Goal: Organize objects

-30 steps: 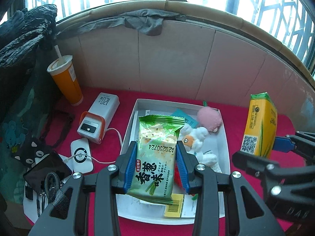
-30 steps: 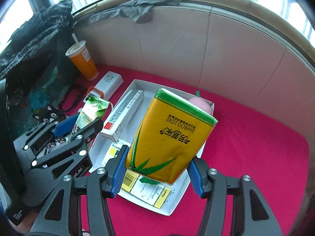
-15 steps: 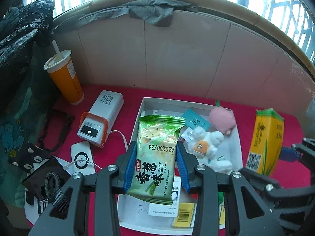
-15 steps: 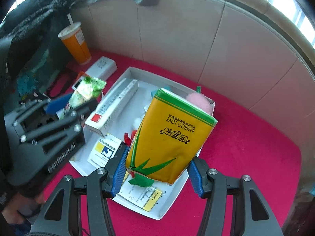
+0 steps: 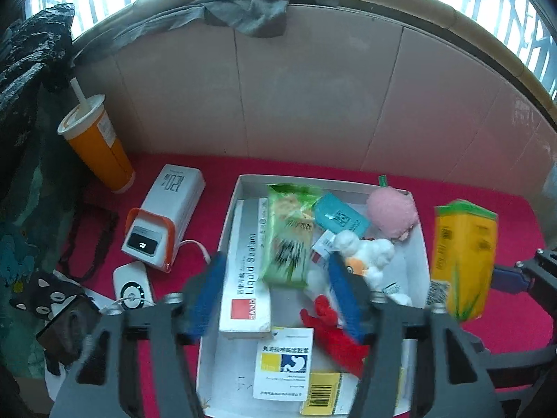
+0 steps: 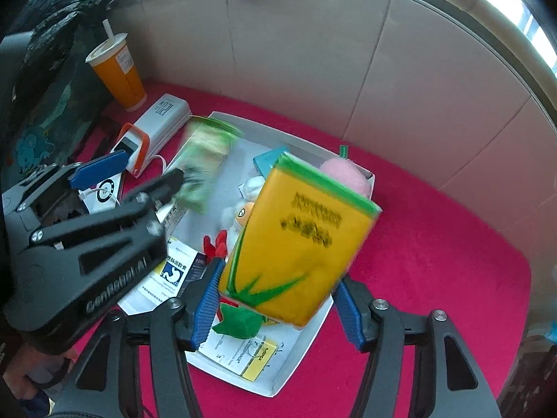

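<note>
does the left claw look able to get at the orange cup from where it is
Probably yes. The left claw is opening over the white box, with the green snack pack dropping away. The orange cup stands beside the box, nothing between them.

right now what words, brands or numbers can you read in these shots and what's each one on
"Liquid Sealant" and "BAND": long white box in the tray.
"120w": white and orange power bank.
"GenRobot.AI", partly blurred: side of the left claw.
Blurred by motion: green snack packet, yellow tissue pack.
Too small to read: leaflet, teal card, cup label.
</note>
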{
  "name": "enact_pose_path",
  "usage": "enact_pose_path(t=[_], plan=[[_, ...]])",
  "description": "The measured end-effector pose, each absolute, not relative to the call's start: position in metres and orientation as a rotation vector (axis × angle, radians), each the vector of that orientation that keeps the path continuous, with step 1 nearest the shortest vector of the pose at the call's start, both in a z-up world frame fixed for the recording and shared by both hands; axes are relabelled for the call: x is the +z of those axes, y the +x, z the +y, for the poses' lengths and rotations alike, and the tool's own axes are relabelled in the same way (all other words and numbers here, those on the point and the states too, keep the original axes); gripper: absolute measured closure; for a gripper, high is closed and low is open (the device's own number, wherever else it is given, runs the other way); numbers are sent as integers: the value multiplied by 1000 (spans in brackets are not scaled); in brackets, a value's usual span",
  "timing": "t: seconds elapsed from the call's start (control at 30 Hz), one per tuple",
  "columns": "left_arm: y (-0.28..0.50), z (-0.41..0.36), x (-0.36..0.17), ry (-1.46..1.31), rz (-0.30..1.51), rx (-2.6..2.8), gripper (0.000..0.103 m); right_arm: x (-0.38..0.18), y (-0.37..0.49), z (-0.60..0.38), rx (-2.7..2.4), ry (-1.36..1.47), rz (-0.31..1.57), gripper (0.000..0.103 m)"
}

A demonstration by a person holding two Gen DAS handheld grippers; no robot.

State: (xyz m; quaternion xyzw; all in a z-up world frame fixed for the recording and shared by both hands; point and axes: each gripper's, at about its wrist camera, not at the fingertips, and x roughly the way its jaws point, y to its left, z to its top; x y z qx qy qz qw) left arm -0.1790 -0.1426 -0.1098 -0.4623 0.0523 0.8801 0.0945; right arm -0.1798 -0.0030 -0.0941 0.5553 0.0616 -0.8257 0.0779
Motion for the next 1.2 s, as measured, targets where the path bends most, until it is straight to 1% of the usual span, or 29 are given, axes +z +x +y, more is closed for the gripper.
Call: enact_pose_path(t=[0.03,0.1,0.17,0.23,0.57,0.77,0.97,1.07,1.2], plan=[[-179,-143,-110,-1370,149,2610,26,-94,-180,-3,-2476,1663,191,33],[-178,-144,-111,-1363,133,2611,21,-94,-179,-1,-2486,1660,192,25],[-176,-144,-110,-1346,125,2619,14,-95,-178,1,-2487,1662,178,24],[-172,-144,-108,-1324,136,2633,9,-96,-177,3,-2488,1664,171,23],[-155,-147,-95,-1286,138,2699,9,-90,-164,11,-2509,1646,146,20],[-138,-149,-83,-1267,90,2720,9,-80,-152,16,-2543,1603,123,10],[-119,-150,-67,-1228,68,2748,9,-71,-138,24,-2599,1568,116,9],[-110,-154,-57,-1210,41,2778,9,-59,-129,24,-2659,1500,175,8],[-95,-160,-34,-1146,52,2874,9,-36,-112,28,-2789,1326,254,8]])
